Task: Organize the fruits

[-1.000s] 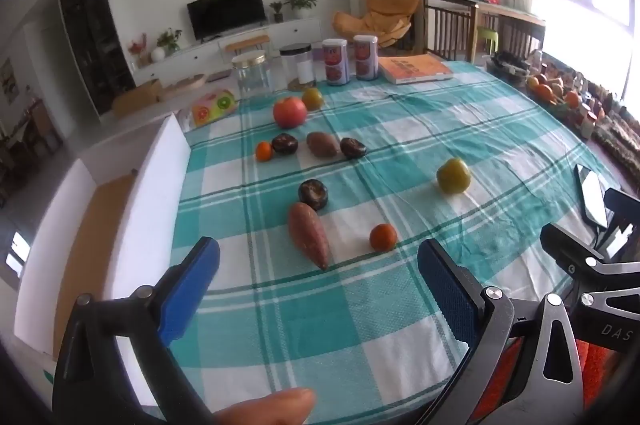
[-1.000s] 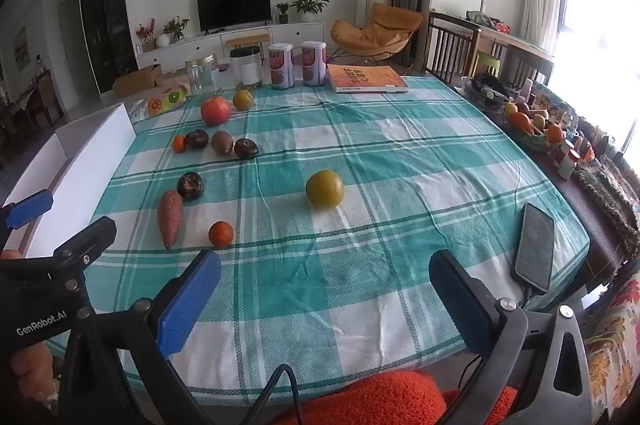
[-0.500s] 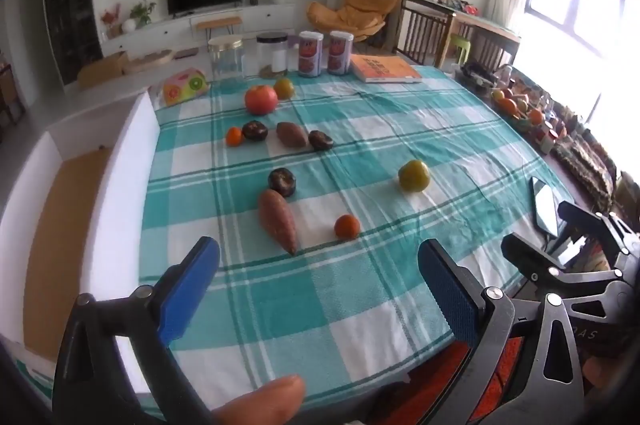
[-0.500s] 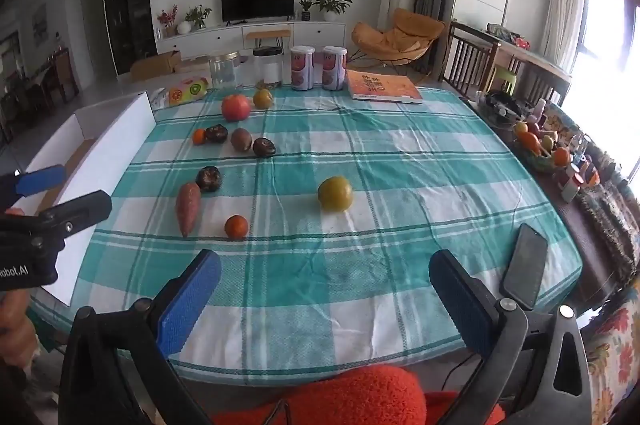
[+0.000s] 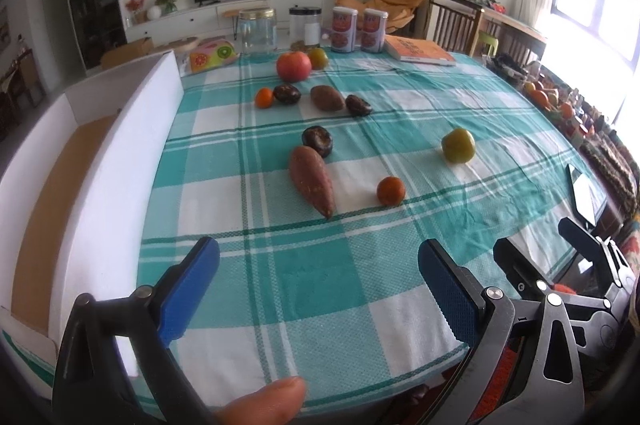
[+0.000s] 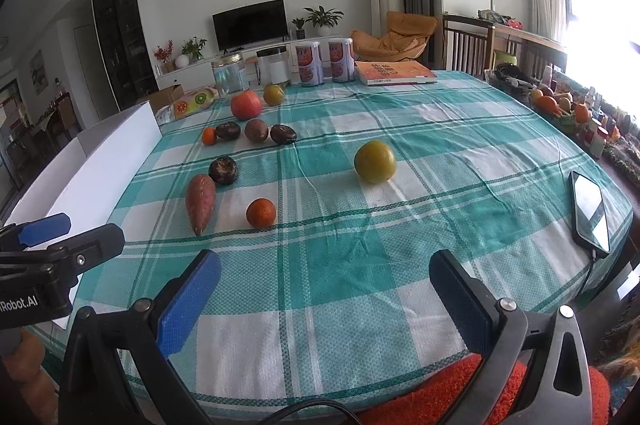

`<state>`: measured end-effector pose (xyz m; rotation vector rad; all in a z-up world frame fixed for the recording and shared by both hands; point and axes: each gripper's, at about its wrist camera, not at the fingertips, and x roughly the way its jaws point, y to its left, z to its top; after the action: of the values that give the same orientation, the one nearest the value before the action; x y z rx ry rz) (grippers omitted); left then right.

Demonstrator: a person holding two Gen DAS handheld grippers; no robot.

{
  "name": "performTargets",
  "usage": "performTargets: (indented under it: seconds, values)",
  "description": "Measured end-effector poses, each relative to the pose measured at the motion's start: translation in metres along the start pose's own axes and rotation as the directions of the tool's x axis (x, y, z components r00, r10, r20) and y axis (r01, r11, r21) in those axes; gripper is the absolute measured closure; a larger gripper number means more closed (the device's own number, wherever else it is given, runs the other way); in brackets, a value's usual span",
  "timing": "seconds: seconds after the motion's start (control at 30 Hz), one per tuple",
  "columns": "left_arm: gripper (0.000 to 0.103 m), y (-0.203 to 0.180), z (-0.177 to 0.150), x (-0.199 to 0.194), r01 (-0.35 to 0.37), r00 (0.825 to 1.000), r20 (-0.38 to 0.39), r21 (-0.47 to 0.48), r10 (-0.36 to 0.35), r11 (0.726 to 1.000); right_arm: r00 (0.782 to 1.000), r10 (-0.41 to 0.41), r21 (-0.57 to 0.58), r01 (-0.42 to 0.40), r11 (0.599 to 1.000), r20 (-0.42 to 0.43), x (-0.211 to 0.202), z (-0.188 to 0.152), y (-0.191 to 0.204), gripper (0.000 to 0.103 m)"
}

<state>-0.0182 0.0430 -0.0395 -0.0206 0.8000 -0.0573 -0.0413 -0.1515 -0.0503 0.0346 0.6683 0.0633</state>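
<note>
Both idle at near table edge. Left gripper [image 5: 318, 267] wide, nothing between pads; right gripper [image 6: 324, 279] same, likely staging for first pick. Fruit loose on checked cloth [image 6: 360, 265]: sweet potato [image 5: 311, 180] and small orange [image 5: 390, 190] nearest, yellow-green fruit [image 6: 375, 161] mid-table, 7 more clustered far-left. White box [image 5: 100, 161] against left edge, probably the drop target. Phone [image 6: 591, 211] near right edge. Plenty of bare cloth ahead for approach.
</note>
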Motion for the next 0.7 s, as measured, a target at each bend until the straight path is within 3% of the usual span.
performTargets:
  seconds: [0.17,0.7]
  values:
    - [0.003,-0.004,-0.004,0.003,-0.034,0.999,0.010,0.021,0.033,0.999,1.000,-0.017,0.015,0.017,1.000,0.009,0.002,-0.003,-0.003,0.000]
    - [0.003,-0.001,-0.015,0.022,-0.043,0.998,-0.040,0.005,0.043,0.999,0.999,-0.047,0.075,0.047,0.996,-0.003,0.008,-0.009,-0.016,0.000]
